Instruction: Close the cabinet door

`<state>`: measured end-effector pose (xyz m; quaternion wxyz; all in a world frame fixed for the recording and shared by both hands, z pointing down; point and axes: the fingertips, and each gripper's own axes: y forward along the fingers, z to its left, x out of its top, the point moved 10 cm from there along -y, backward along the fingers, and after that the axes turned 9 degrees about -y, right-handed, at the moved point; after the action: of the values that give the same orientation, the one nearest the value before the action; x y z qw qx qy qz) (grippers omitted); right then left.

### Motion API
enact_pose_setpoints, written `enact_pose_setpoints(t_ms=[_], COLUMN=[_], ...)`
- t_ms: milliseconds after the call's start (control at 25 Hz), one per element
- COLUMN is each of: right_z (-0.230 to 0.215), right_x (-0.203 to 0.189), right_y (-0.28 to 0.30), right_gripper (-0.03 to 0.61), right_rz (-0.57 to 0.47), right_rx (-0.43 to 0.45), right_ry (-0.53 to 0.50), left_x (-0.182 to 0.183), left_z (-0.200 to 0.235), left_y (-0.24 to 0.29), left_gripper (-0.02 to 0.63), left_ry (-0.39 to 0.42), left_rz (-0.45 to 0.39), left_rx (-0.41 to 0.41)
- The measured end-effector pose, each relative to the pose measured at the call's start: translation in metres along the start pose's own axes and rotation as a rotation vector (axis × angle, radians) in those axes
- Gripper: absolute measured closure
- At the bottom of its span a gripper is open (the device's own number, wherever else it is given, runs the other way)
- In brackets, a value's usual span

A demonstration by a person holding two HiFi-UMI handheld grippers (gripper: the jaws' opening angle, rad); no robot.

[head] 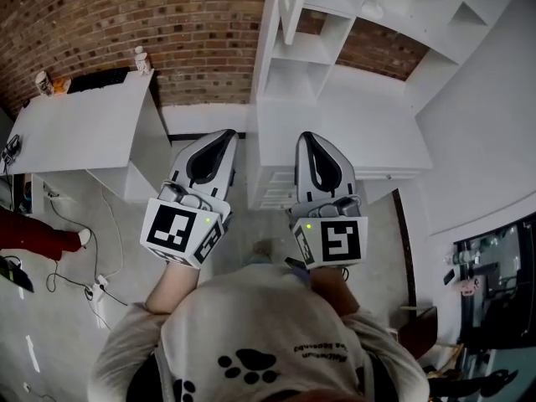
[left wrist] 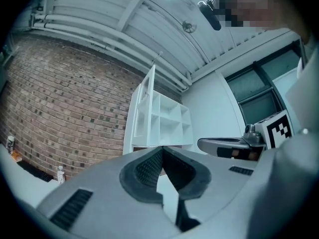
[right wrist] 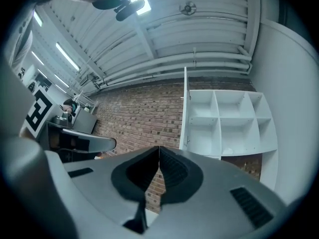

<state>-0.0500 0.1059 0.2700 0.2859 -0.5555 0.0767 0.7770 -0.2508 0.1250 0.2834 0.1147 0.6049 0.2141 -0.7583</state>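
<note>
Brick wall [head: 167, 23] backs a tall white cabinet [head: 335, 65] of open cubbies. Its door [right wrist: 185, 108] stands swung out from the unit's left side and shows edge-on in both gripper views. The left claw [left wrist: 160, 149] and right claw [right wrist: 158, 148] hang side by side, well short of the door and touching nothing. Each has its jaws together at the tips and holds nothing. The main risk is probably in the contact. A narrow closed tip set against so thin a panel edge could slide off and jab into a cubby or scrape the frame. A push near the hinge side would need more force and might rock the unit, while too brisk a shove at the free edge could slam the door so it bounces back open. Cables [head: 63, 249] trail over the floor to the left, beside the white surface [head: 75, 128] carrying a small bottle [head: 141, 59]. A sidestep that way could snag a foot.
</note>
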Motion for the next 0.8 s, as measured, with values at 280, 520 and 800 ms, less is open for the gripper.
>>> enact_pose_setpoints(t_ms=[280, 520, 800], right_z=[-0.062, -0.096, -0.105], right_x=[-0.024, -0.051, -0.07], right_y=[0.049, 0.081, 0.104], right_gripper=[0.568, 0.568, 0.568], right_rz=[-0.022, -0.035, -0.028], right_rx=[0.015, 0.071, 0.101], right_ry=[-0.016, -0.024, 0.036], left_x=[-0.005, -0.018, -0.029], left_z=[0.003, 0.006, 0.018], left_y=[0.073, 0.114, 0.136], left_gripper=[0.604, 0.604, 0.604], left_ry=[0.009, 0.021, 0.012], left_rz=[-0.025, -0.052, -0.039], left_rx=[0.025, 0.086, 0.12])
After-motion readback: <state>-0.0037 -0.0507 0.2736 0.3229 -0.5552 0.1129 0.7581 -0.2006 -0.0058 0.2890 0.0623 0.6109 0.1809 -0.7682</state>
